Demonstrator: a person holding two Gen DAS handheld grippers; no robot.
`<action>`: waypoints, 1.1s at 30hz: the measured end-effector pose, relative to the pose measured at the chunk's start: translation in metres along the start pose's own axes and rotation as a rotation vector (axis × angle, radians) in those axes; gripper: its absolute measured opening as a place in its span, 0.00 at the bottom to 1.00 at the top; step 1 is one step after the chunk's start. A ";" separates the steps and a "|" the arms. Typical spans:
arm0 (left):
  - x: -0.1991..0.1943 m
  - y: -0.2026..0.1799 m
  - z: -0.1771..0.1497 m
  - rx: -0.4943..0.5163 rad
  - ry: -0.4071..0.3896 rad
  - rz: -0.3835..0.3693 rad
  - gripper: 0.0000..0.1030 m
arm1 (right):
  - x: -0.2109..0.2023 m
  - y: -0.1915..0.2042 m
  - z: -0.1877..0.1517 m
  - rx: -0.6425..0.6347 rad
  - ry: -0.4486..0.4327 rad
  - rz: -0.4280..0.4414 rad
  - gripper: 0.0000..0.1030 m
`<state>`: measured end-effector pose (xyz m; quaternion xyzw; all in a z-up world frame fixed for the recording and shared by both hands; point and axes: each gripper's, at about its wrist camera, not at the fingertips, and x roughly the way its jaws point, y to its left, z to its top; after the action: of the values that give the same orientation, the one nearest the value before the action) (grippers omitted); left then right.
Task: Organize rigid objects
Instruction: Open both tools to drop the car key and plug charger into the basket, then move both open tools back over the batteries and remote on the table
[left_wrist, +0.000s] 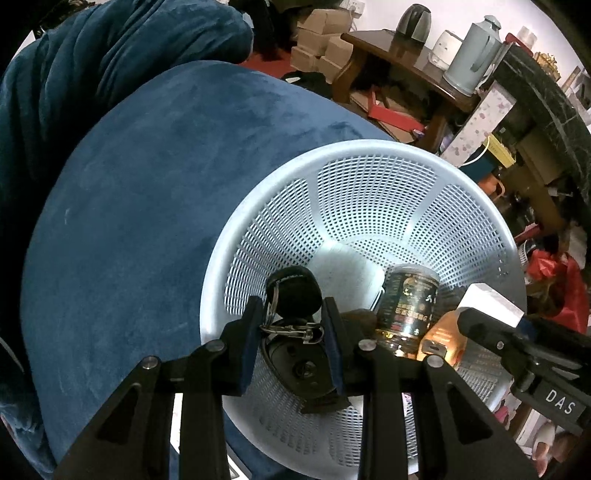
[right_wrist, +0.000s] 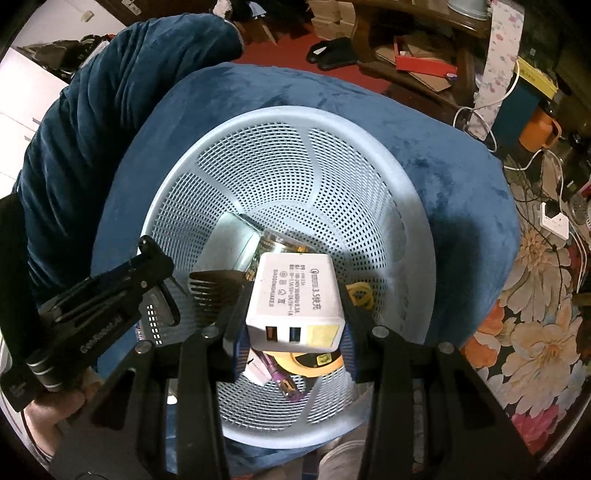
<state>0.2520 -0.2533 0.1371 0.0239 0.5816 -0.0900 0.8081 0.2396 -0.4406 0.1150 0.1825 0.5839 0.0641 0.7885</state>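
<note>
Over a pale blue mesh basket (right_wrist: 229, 155) resting on a blue velvet cushion (left_wrist: 147, 184), we see both tools pointing steeply down. Our left tool (left_wrist: 291, 325) is clamped on a black key fob (left_wrist: 295, 295) with its key ring, held just inside the basket's rim. Our right tool (right_wrist: 295, 317) is clamped on a white USB charger (right_wrist: 295, 295) above the basket's middle. Beneath them lie a dark printed can (left_wrist: 408, 306), a comb (right_wrist: 214, 288) and a yellow tape roll (right_wrist: 314, 363).

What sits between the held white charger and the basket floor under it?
In the right wrist view, a yellow tape roll and a purple piece lie beneath the white charger on the basket floor.
</note>
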 end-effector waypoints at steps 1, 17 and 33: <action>0.001 0.001 0.000 -0.001 0.001 0.003 0.32 | 0.001 0.000 0.000 -0.003 0.001 -0.004 0.40; -0.024 0.013 -0.008 -0.032 -0.057 -0.001 0.93 | -0.013 0.002 -0.003 0.041 -0.045 -0.019 0.74; -0.047 0.048 -0.027 -0.088 -0.072 0.070 0.99 | -0.014 0.018 -0.011 0.008 -0.035 -0.065 1.00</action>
<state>0.2205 -0.1972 0.1699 0.0053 0.5545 -0.0367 0.8314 0.2270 -0.4261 0.1314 0.1674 0.5759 0.0328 0.7996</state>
